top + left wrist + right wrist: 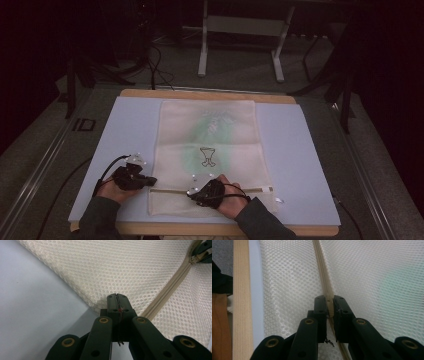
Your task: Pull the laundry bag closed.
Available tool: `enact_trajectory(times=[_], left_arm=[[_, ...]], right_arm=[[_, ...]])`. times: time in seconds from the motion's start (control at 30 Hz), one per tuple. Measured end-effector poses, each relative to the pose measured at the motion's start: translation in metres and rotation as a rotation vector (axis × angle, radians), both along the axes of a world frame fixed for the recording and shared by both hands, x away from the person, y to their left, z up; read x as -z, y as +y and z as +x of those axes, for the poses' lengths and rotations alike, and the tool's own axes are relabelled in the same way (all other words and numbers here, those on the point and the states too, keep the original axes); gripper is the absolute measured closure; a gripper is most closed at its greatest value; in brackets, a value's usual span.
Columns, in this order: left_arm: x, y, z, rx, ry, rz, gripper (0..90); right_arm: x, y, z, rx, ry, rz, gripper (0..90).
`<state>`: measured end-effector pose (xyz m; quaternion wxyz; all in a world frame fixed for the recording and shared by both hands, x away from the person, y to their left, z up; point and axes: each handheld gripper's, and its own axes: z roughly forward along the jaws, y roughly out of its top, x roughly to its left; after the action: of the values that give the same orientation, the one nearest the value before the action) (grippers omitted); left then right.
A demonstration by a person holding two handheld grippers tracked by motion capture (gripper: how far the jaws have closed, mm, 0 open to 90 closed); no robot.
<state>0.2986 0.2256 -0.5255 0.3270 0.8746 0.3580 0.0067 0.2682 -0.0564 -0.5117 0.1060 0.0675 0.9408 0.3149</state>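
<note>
Mesh bag [207, 150] lies on pale-blue mat [300, 165]; left tongs [150, 181] pinch its edge, right tongs [192, 192] its zipper [324, 282].

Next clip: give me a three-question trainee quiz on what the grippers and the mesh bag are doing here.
1. True or false: the left gripper is shut on the edge of the mesh bag.
2. What does the right gripper clamp? A) the zipper B) the blue mat C) a cable
3. Fill in: the bag lies flat on the ____ mat.

Key: 1 true; 2 A; 3 blue.
</note>
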Motion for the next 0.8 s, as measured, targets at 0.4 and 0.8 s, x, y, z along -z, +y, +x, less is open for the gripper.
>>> enact_trajectory(times=[0.4,0.8], left_arm=[[0.000,0.000,0.000,0.001,-0.002,0.004,90.0],[0.000,0.000,0.000,0.005,-0.002,0.006,90.0]], right_arm=[[-0.001,-0.008,-0.002,0.013,-0.001,-0.004,82.2],[-0.002,-0.014,-0.003,0.022,-0.011,-0.008,82.3]])
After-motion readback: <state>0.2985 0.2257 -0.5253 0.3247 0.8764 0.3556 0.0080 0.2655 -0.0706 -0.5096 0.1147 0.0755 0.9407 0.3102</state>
